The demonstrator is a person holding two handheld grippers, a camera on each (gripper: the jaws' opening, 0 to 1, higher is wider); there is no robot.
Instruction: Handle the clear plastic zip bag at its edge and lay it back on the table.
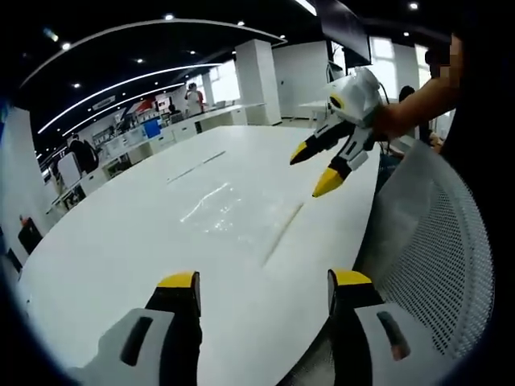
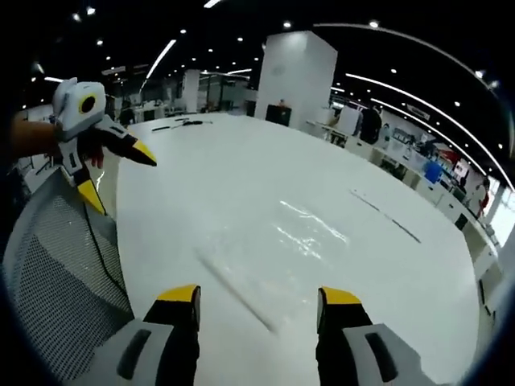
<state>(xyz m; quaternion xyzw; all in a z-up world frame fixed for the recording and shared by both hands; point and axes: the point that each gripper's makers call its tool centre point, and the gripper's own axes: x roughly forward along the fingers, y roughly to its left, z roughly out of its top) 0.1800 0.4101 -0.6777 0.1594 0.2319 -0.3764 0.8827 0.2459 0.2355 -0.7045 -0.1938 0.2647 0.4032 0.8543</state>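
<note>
The clear plastic zip bag (image 1: 229, 211) lies flat on the white table (image 1: 121, 249), its zip edge a thin strip at its near side. My left gripper (image 1: 264, 281) stands open just short of that edge, with nothing between its jaws. My right gripper (image 1: 314, 167), held by a hand, hovers open above the table beyond the bag's right side. In the right gripper view the bag (image 2: 294, 237) lies just ahead of the open right gripper (image 2: 257, 296), on the table (image 2: 241, 161). The left gripper (image 2: 119, 178) hangs open at the upper left.
A grey mesh chair back (image 1: 438, 241) stands at the table's edge beside both grippers, seen also as the chair back (image 2: 56, 273) in the right gripper view. Thin dark strips (image 1: 197, 166) lie farther along the table. Desks and people stand beyond it.
</note>
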